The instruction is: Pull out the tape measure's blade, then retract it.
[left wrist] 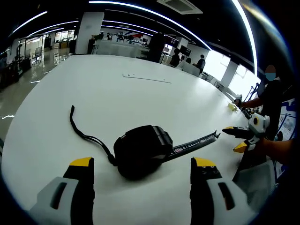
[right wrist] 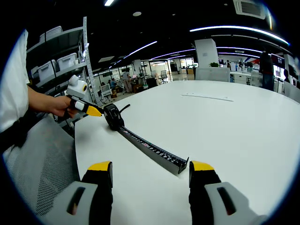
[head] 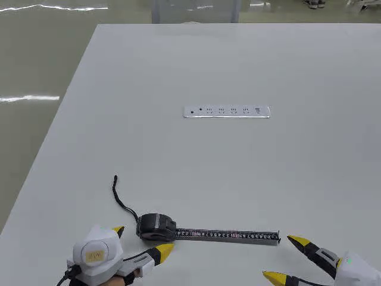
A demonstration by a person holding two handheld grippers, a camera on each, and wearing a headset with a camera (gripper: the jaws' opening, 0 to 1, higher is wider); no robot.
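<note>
A black tape measure [head: 156, 227] lies on the white table [head: 238, 65] near its front edge, its blade [head: 229, 235] drawn out to the right and lying flat. A black wrist strap [head: 122, 199] trails from the case toward the back left. My left gripper [head: 143, 241] stands open around the near side of the case [left wrist: 140, 150], not touching it. My right gripper [head: 289, 258] is open just short of the blade's hooked end [right wrist: 180, 165]; nothing sits between its fingers. The left gripper [right wrist: 89, 108] appears beside the case [right wrist: 113, 116] in the right gripper view.
A flat white power strip [head: 227, 111] is set into the table's middle. The left table edge drops to a glossy floor [head: 36, 89]. Several people [left wrist: 269, 93] stand beyond the table's far side, and shelving [right wrist: 61, 61] stands at one side.
</note>
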